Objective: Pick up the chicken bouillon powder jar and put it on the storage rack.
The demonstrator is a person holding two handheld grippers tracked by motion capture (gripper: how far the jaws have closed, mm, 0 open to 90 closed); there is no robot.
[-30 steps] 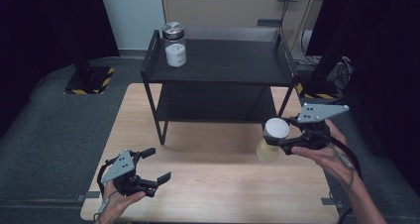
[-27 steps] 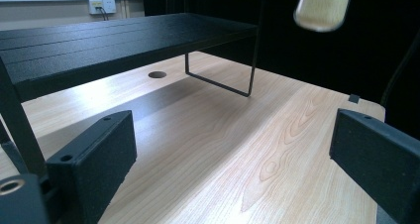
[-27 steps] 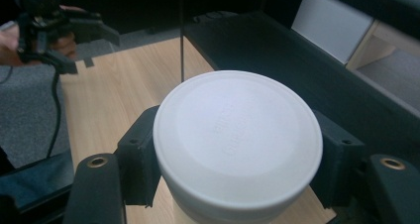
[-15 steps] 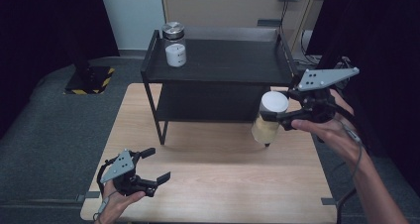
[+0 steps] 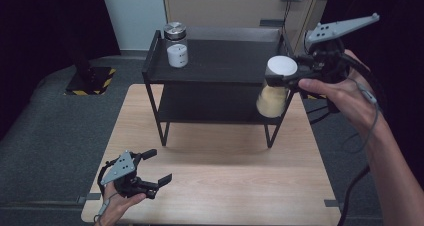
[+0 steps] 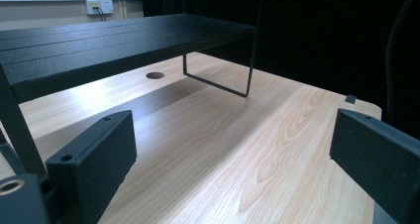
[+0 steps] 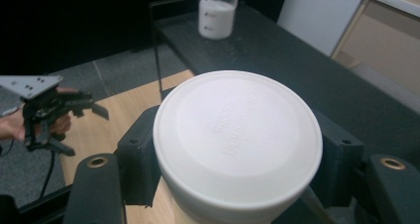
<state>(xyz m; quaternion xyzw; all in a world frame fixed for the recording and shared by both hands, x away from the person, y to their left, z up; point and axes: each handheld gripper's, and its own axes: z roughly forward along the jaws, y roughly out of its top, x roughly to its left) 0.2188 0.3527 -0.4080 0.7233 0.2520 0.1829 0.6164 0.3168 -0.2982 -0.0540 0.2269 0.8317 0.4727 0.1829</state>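
While the left gripper (image 5: 152, 173) gapes, right gripper's fingers (image 7: 136, 144) pinch the jar (image 5: 274, 88) — under its lid.

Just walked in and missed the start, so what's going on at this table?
A person is working with two handheld grippers. The right gripper holds a white-lidded jar in the air beside the black shelf. On the shelf's top sits a metal-lidded jar. The left gripper is open over the wooden table.

The table (image 6: 277, 149) under the left gripper (image 5: 150, 178) is pale, smooth-grained wood; the shelf (image 6: 114, 40) ahead is rough matt black metal. The jar (image 7: 237, 140) between the right gripper's (image 7: 237, 159) jaws has a matt white plastic lid.
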